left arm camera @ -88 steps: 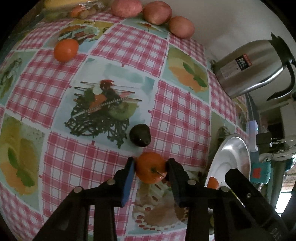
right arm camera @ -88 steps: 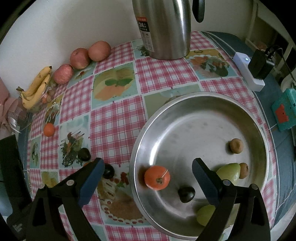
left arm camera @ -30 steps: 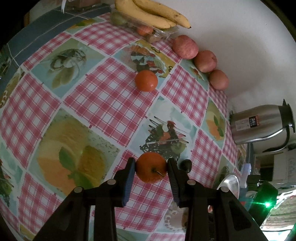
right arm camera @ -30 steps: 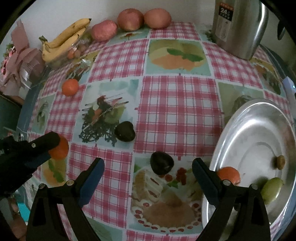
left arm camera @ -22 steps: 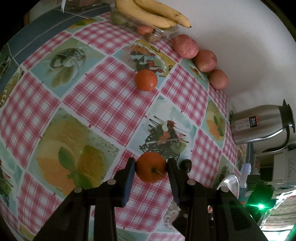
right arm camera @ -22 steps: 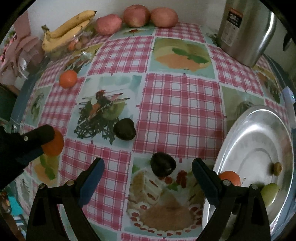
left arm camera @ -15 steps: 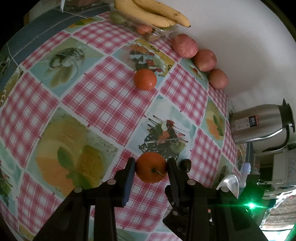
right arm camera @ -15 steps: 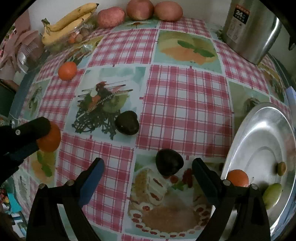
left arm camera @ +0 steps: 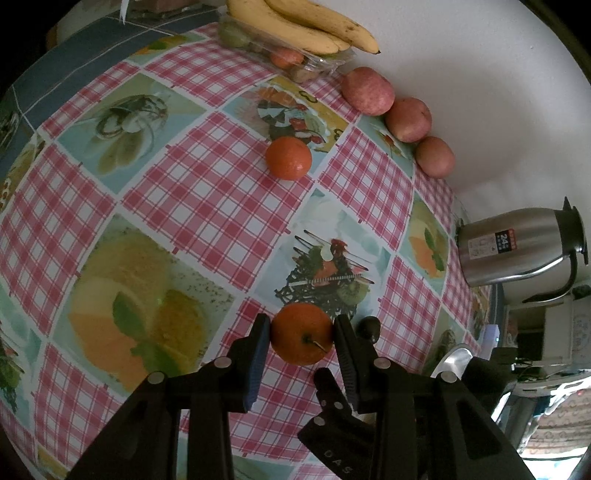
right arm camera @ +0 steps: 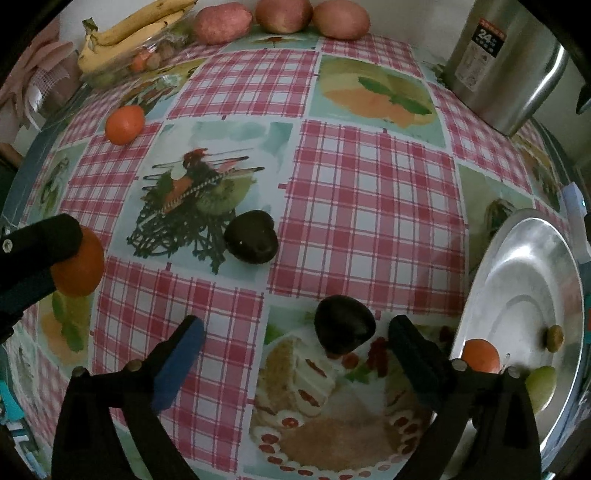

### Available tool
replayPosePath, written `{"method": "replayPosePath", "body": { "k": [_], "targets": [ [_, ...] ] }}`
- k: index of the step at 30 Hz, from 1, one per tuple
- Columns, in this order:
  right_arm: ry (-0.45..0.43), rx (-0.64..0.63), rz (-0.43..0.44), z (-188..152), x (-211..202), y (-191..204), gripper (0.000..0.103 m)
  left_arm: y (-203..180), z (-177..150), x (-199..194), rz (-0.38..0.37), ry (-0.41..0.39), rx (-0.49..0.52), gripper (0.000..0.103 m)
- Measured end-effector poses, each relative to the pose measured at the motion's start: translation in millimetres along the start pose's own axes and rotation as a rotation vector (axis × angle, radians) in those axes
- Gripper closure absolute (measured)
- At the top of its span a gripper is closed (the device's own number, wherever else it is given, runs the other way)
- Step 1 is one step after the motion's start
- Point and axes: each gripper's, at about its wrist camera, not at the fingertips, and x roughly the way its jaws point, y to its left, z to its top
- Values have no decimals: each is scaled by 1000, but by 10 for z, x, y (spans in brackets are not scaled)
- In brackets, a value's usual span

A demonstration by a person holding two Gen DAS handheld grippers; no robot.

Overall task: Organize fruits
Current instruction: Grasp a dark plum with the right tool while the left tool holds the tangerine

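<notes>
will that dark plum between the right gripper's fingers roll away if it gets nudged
Probably: the dark plum is rounded and sits loose on the flat tablecloth. Its smooth skin may slip. The right gripper is open with the plum nearer one finger, so closing may push it sideways.

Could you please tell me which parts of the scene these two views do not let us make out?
- Metal tray: the right wrist view's edge and the right gripper cut off part; the left gripper hides nearly all of it in the left wrist view.
- Fruits in the clear box under the bananas: too small and glare-blurred to identify.
- Orange in the left jaws: half hidden in the right wrist view.
</notes>
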Motion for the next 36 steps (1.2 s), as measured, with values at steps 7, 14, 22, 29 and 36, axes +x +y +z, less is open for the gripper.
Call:
{"method": "replayPosePath", "body": {
  "k": [7,14,22,29,36],
  "targets": [
    [-15,26,-7,-7,3,4,0,7,4,0,-3,0,-5,65],
    [-32,35,-9,-56,-11,3,0,5,8,1,-3,1,-7,65],
    [0,23,-5,14,-3,3,1,25,6,12,-8,5,-18,65],
    [-23,78,-13,37,-108,-144,36,27,9,31,-16,11,-23,65],
    [-24,116,-17,5,-151,-257,63,20,7,66,-19,19,-27,65]
  ]
}}
